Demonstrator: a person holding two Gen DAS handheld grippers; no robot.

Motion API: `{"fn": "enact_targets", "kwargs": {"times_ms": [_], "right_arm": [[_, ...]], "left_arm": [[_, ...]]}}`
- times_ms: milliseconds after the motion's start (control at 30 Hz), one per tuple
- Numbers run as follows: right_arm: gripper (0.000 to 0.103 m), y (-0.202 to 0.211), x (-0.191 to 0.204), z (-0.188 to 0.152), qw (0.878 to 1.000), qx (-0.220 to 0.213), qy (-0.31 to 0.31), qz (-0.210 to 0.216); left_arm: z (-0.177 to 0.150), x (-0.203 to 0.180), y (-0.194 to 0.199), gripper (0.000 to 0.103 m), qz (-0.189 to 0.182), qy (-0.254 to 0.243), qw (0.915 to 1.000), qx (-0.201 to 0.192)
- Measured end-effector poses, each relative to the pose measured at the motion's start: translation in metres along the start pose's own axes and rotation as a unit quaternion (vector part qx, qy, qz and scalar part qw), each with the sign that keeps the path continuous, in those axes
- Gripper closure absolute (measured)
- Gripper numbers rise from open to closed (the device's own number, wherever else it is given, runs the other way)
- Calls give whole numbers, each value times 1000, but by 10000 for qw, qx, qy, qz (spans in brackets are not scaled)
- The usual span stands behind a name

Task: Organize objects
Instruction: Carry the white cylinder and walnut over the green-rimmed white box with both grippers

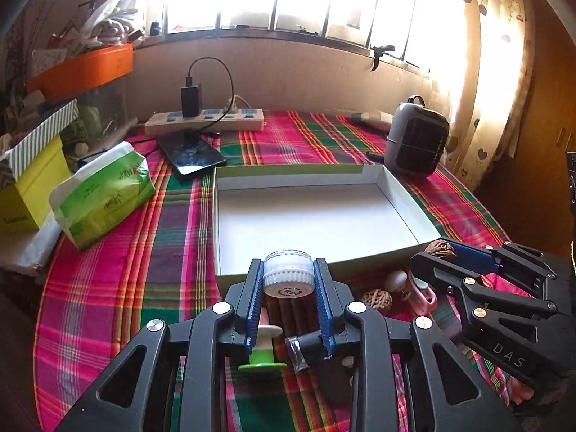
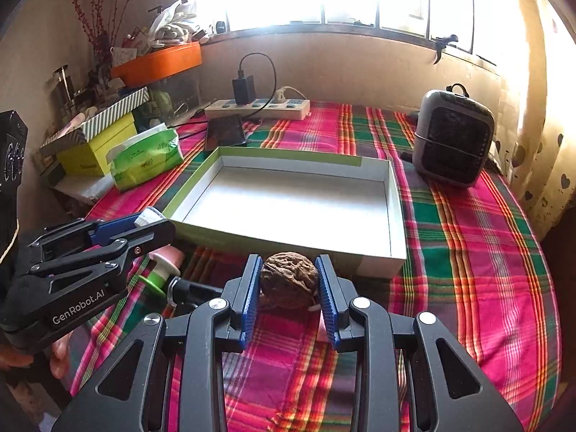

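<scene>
Left gripper point(image 1: 288, 277) grips jar point(image 1: 287, 273) (right gripper point(image 2: 289, 280): walnut point(image 2: 289, 280)).

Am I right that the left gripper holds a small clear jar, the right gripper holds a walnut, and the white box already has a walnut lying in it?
Not quite: the white box is empty, as the right wrist view shows. The left gripper does hold the small clear jar, and the right gripper the walnut.

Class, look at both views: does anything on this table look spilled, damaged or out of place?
Nothing spilled or broken. One walnut lies loose on the plaid cloth, outside the empty white box.
</scene>
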State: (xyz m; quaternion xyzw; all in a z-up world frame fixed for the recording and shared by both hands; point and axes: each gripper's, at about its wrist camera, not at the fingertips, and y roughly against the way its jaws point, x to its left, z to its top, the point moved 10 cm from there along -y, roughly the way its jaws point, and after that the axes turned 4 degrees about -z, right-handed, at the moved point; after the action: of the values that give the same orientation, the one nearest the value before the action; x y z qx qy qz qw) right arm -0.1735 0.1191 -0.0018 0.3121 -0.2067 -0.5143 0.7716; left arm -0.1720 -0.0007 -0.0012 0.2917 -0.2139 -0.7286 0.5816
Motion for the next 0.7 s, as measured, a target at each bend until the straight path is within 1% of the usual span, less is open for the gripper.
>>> {"fn": "enact_targets", "kwargs": {"times_ms": [100,200,333,467,633,700], "right_arm": [[71,-8,-2,10,10000,16,29,37],[71,-19,-3,19,9999,91,58,53],[71,-34,-5,31,9997,219,76,68],[71,-48,-8,48,9996,236,177,-39],[71,-74,-11,58,9988,423,238,-116],[71,-85,-13,60,9983,511,244,-125]], "left_arm": [[9,2,-11,78,-75,44,9999,64],[16,7,-25,78,-134,161,9995,219],[27,12,-40,78,-31,93,9996,249],[37,16,-56,78,22,41,9995,318],[47,16,-75,78,-87,2,9988,472],[49,20,-84,78,-19,-2,9986,527]]}}
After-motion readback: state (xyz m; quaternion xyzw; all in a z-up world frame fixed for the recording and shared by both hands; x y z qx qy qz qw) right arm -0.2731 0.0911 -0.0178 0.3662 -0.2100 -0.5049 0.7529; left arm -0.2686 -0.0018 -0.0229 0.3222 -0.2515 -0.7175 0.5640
